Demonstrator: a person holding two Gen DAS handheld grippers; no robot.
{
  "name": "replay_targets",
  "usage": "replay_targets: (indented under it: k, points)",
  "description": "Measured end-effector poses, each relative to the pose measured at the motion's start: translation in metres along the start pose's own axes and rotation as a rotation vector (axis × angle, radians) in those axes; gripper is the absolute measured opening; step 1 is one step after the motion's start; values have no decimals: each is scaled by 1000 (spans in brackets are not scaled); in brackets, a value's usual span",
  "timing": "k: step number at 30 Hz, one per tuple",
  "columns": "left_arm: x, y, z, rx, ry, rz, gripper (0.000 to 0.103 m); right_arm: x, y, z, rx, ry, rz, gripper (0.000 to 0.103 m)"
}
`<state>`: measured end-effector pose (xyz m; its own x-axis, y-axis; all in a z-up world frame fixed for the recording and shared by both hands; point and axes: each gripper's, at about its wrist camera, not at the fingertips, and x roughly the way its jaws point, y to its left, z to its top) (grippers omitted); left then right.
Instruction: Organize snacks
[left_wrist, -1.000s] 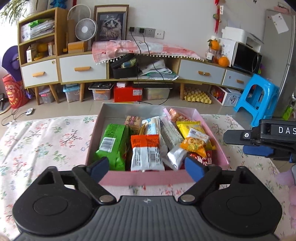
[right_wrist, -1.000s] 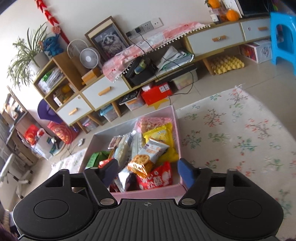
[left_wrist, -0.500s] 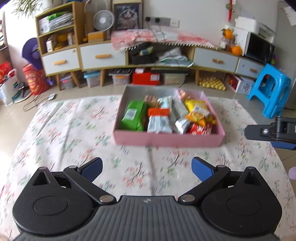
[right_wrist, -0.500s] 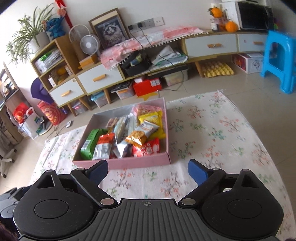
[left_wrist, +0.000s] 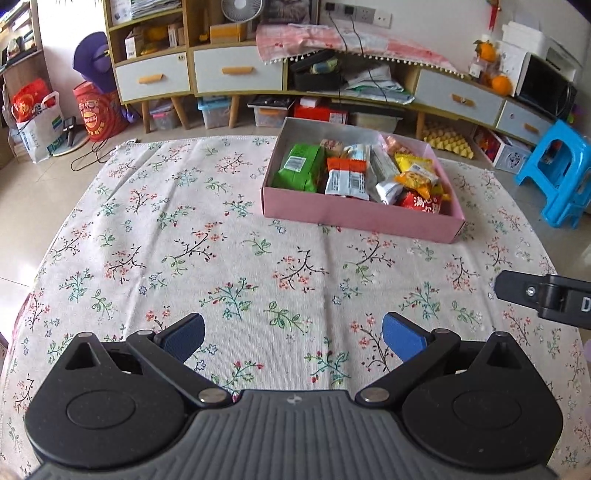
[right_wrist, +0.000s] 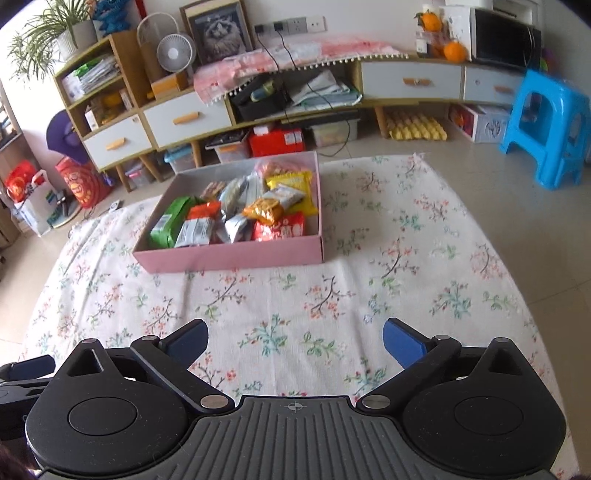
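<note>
Floral cloth (left_wrist: 184, 236) covers the tabletop under both my grippers. Pink box (left_wrist: 354, 216) sits well ahead of my left gripper (left_wrist: 293, 338), up and to its right; ahead-left of my right gripper (right_wrist: 295, 338). Snack packets (right_wrist: 236, 216) fill the box, green bag (left_wrist: 301, 168) at its left end. Left jaws spread wide, empty. Right jaws opening, nothing between them.

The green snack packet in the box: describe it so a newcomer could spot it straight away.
On the floral tablecloth sits a shallow pink box full of snack packets. The green snack packet lies at the box's left end in the right wrist view, beside an orange-topped silver packet. It is the only green one, with a white barcode label.
</note>
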<state>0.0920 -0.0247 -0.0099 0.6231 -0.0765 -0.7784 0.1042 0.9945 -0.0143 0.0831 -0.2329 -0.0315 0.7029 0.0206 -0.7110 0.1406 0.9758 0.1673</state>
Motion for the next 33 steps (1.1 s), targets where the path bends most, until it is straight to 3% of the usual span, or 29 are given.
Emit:
replay_targets:
  k: [13, 33]
  points:
    - [5, -3, -6, 30, 18, 34, 103, 15, 17, -8, -103, 10, -41, 102]
    - [2, -3, -7, 42, 15, 51, 103, 13, 13, -8, -89, 5, -42, 102]
